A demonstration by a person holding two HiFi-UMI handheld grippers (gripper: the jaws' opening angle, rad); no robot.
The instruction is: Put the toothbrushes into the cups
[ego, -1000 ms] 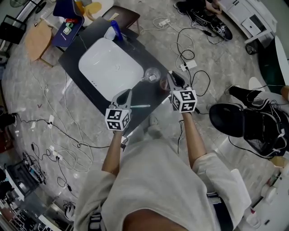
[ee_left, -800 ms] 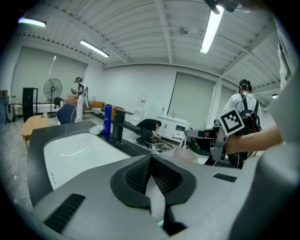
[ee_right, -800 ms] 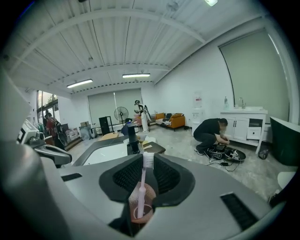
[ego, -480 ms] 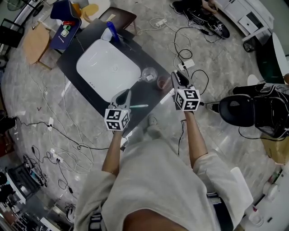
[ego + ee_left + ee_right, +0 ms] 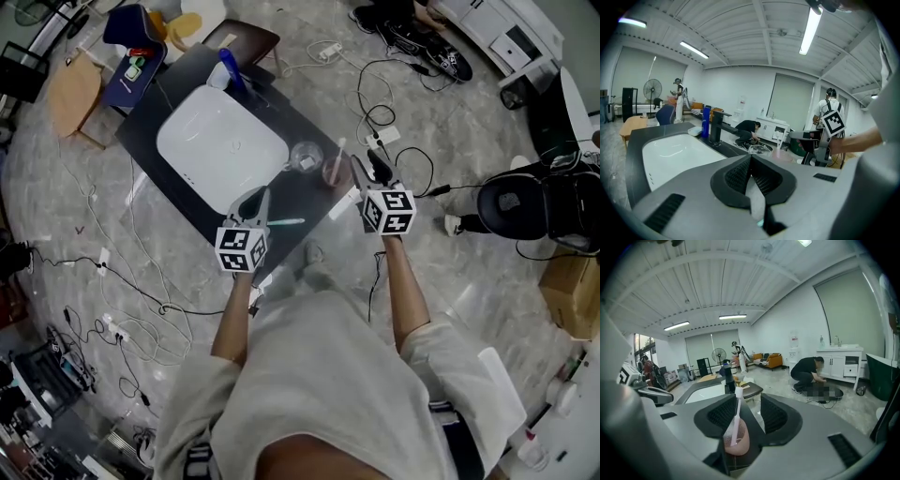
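Counter [image 5: 302,122] — pink cup [image 5: 737,444] w/ toothbrush [image 5: 736,418]

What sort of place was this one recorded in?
Probably a workshop or lab hall, not a real bathroom: a free-standing sink counter, loose cables across the floor, and strip lights overhead.

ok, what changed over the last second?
The right gripper has just been opening its jaws: it let go of the pale toothbrush, now standing in the pink cup. The left gripper, teal toothbrush on the counter and clear cup stayed put.
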